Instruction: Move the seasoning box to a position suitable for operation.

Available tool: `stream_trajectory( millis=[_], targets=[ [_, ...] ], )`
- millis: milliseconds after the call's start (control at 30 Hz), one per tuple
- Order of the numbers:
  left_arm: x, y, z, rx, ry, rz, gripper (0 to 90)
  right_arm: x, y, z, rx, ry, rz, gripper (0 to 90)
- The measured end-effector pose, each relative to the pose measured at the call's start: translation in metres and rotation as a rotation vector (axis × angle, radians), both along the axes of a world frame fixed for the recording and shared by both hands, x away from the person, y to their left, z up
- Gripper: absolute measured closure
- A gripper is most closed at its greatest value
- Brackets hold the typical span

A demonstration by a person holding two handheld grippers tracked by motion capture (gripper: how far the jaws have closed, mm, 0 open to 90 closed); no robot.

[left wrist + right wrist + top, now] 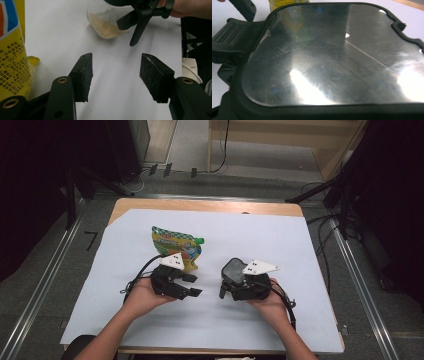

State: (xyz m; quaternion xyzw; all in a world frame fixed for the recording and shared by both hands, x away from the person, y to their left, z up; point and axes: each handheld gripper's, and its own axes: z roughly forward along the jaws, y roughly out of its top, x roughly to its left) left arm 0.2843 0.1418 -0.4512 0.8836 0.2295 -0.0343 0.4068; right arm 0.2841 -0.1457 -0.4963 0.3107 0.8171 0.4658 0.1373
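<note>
A yellow and green pouch (177,245) lies on the white sheet, and its printed side (11,57) shows at the left of the left gripper view. My left gripper (194,285) rests just in front of the pouch, jaws open (116,75) over bare sheet with nothing between them. A clear container (234,270) with a black-rimmed lid (332,55) holds beige grains (105,22). It hangs tilted, and my right gripper (230,282) is shut on it, one black finger (127,21) against its side. The lid hides the right jaws in the right gripper view.
The white sheet (215,320) covers most of a wooden table (200,206). A small white object (191,68) sits beyond the sheet's edge at the right of the left gripper view. Dark stands and cables surround the table, with metal rails (45,280) on the floor.
</note>
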Motion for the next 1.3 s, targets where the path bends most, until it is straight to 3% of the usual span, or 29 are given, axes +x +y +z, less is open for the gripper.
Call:
stream_trajectory(
  millis=[400,667,800,867,1133,1300],
  targets=[
    [-0.001,0.000,0.000,0.001,-0.003,0.003,44.3,-0.003,0.028,-0.013,-0.049,-0.026,0.052,15.8],
    [-0.001,-0.001,0.000,0.001,-0.001,-0.004,44.2,-0.002,0.025,-0.014,-0.024,0.004,0.044,15.7],
    [0.000,-0.001,0.000,0.002,0.002,-0.006,44.7,-0.003,0.023,-0.015,-0.071,0.005,0.067,15.1],
    [-0.001,-0.001,0.000,0.002,0.002,-0.004,44.9,-0.002,0.022,-0.014,-0.056,0.028,0.065,14.8],
    [-0.001,-0.001,0.000,0.002,-0.003,-0.001,44.7,-0.008,0.014,-0.005,-0.085,0.038,0.067,15.6],
    [-0.001,0.000,0.001,-0.001,-0.003,0.001,44.7,-0.014,0.004,0.000,-0.066,0.051,0.063,16.3]
  ],
)
